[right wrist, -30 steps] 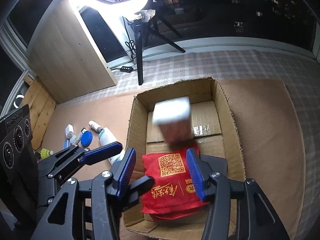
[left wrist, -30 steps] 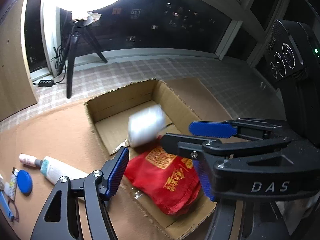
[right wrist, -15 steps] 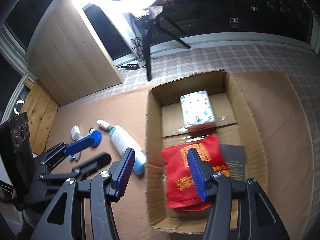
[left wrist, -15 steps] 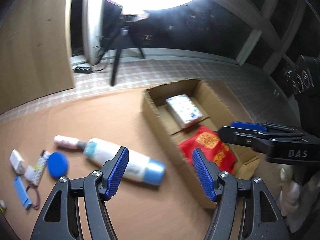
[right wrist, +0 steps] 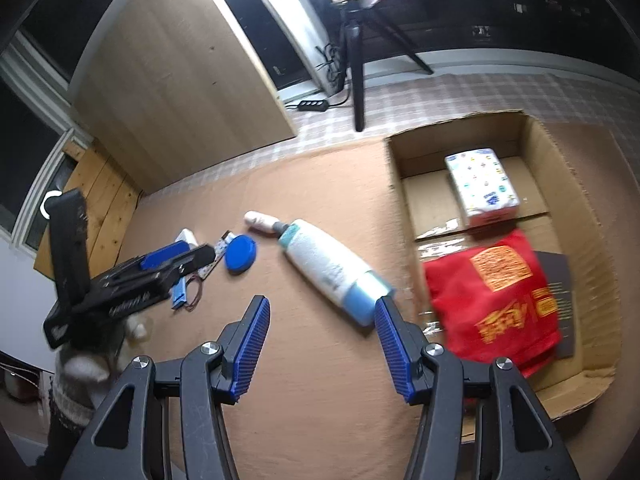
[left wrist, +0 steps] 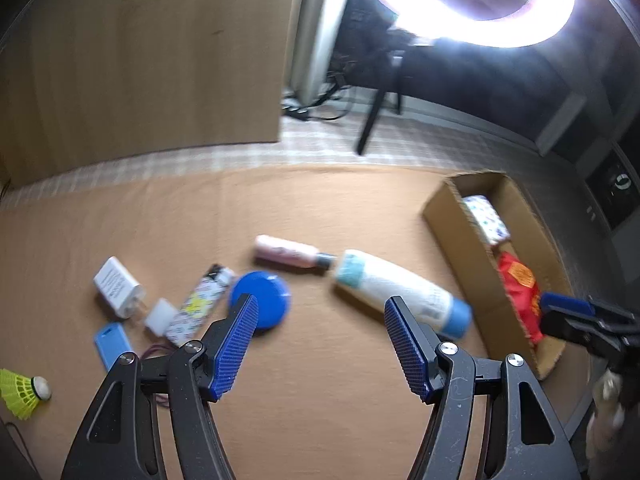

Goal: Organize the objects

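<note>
Cardboard box (right wrist: 568, 184) sits on the brown mat; inside it a patterned tissue pack (right wrist: 482, 186) toward the far end and a red bag (right wrist: 494, 300) nearer, touching a dark flat item under its edge. That much looks sorted.

Left out on the mat: big white bottle with blue cap (right wrist: 332, 270) just beside the box wall, small pink bottle (left wrist: 286, 250) at its neck end, blue round lid (left wrist: 260, 298), white charger (left wrist: 116, 286), patterned lighter-like item, blue tag, yellow shuttlecock (left wrist: 18, 392) farthest off.

Left gripper (left wrist: 318, 346) empty, fingers spread wide. Right gripper (right wrist: 320, 350) empty, fingers moderately apart. Judged under halfway.
</note>
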`<state>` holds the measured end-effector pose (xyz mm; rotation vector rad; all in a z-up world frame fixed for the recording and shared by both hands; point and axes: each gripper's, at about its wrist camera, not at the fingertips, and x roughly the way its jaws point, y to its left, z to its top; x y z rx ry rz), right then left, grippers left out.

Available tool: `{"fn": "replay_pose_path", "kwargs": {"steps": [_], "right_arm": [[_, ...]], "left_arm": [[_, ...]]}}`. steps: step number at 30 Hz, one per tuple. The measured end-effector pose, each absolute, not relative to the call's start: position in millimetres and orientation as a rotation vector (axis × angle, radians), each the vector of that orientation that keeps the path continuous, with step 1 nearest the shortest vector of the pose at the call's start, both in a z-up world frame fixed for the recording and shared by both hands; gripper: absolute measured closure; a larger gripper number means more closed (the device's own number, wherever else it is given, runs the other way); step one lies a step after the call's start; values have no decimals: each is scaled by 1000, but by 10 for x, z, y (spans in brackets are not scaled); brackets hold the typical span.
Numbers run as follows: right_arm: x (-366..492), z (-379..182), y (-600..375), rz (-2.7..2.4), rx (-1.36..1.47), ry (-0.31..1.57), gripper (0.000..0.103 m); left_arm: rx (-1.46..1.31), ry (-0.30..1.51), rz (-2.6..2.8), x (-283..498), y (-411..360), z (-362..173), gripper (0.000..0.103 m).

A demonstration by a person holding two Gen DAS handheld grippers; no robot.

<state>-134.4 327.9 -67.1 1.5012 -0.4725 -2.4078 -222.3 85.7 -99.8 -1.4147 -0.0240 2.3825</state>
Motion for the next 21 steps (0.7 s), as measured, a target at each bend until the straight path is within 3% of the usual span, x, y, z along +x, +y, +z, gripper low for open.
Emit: {"fn": "replay_pose_path", "kwargs": {"steps": [10,21], "right_arm": [[-1285,-760,3068,-2370,1518,-494,52],[-1185,-802,3184,-2381,1536,-540,52]], "left_arm": [[-1550,-159,2415,-2675,314,-1275,34],[-1640,-243,2382,-2986,236,-1576,35]]}}
